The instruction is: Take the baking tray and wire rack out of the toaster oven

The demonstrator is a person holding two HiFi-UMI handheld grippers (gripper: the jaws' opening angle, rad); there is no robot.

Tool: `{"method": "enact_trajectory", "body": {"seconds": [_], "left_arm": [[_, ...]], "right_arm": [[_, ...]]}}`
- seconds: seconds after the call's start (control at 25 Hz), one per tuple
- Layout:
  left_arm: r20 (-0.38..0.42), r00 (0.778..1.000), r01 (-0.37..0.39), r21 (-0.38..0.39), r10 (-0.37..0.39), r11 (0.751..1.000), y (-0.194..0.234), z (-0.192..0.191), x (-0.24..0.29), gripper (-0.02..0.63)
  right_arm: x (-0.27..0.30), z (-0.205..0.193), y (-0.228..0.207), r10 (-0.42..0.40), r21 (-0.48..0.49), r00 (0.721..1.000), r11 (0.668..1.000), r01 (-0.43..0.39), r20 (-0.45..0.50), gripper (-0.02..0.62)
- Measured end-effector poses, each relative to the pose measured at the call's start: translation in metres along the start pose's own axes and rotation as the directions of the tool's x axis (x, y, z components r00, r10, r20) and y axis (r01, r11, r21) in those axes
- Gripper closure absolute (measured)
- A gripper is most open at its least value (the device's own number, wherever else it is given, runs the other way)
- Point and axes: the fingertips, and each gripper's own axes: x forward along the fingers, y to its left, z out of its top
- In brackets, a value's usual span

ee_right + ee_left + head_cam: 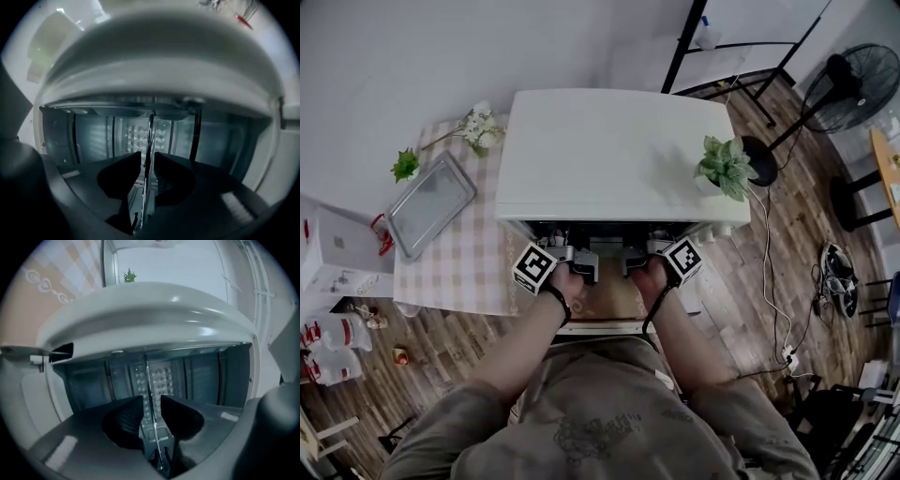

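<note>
Your baking tray [431,202] already lies on the bench [469,267] at left, and with left gripper [151,401] and right gripper [147,159] fingers narrowly spread around wire rack [148,380] bars inside the toaster oven [619,155], pinch next, then pull level.

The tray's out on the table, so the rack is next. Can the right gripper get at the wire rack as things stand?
Likely yes. The toaster oven stands open, nothing blocks its mouth, and the front edge of the wire rack sits between the jaws of the right gripper, which stand narrowly apart.
</note>
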Motion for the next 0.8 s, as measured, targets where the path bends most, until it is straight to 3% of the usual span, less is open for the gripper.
{"method": "enact_trajectory", "body": {"seconds": [0.12,0.32,0.8], "left_arm": [[0.041,0.999,0.022,-0.024,-0.021,0.999,-0.001,0.008,0.005,0.503],[0.051,0.999,-0.019,0.004,0.019,1.000,0.004,0.014,0.007,0.591],[0.000,0.996,-0.092,0.003,0.092,0.996,-0.002,0.001,-0.038,0.598]], "right_arm": [[0.005,0.003,-0.005,0.004,0.020,1.000,1.000,-0.004,0.015,0.494],[0.004,0.002,-0.005,0.002,0.045,1.000,0.999,-0.004,0.025,0.554],[-0.041,-0.011,0.004,-0.096,0.038,0.995,0.995,0.096,-0.014,0.563]]}}
